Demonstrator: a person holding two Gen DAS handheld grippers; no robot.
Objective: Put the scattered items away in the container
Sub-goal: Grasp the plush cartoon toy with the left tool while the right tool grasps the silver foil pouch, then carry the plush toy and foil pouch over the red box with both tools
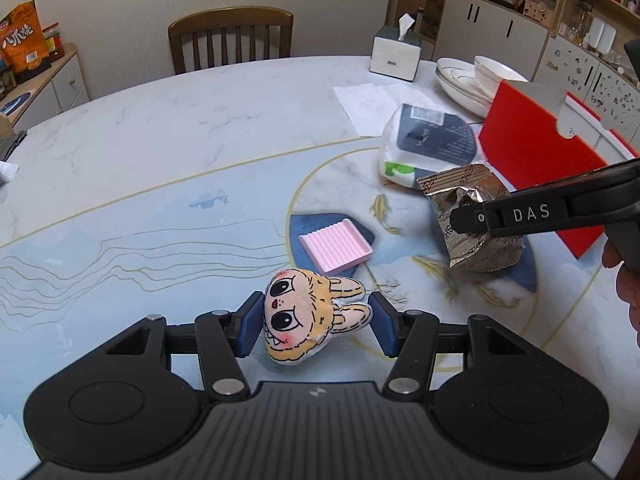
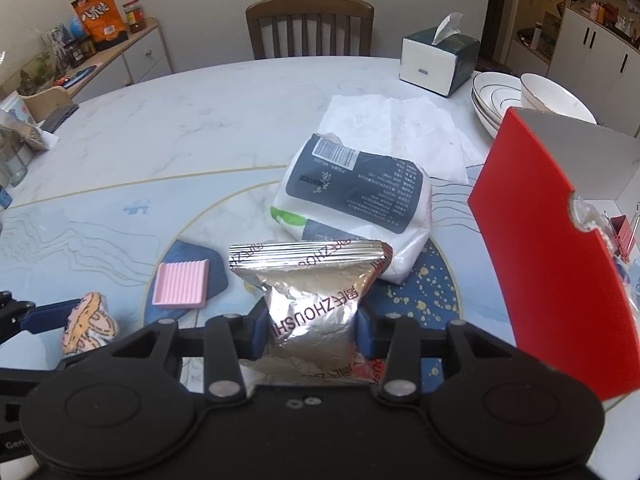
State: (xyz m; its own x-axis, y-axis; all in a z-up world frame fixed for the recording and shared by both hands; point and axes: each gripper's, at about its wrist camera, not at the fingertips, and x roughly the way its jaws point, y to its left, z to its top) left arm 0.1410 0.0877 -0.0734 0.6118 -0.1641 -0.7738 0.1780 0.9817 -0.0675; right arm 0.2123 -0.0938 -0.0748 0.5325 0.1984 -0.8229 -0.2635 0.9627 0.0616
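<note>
Right hand-held gripper [image 2: 310,330] clamps foil packet [image 2: 308,304] above marble table [image 2: 180,128].

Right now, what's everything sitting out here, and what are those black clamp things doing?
Plush toy: one, yellow-pink, table front.
Foil snack packet: one, silver, in right clamp.
Pink tray: one, mid-table.
Wipes pack: one, white-navy, centre.
Red box: one, open, right edge.
Tissue box: one, far side.
Bowls: a white stack, far right.
Paper sheet: one, white.
Chair: one, wooden.
Left gripper: around plush, apparently open.
Right gripper: gripping packet.
</note>
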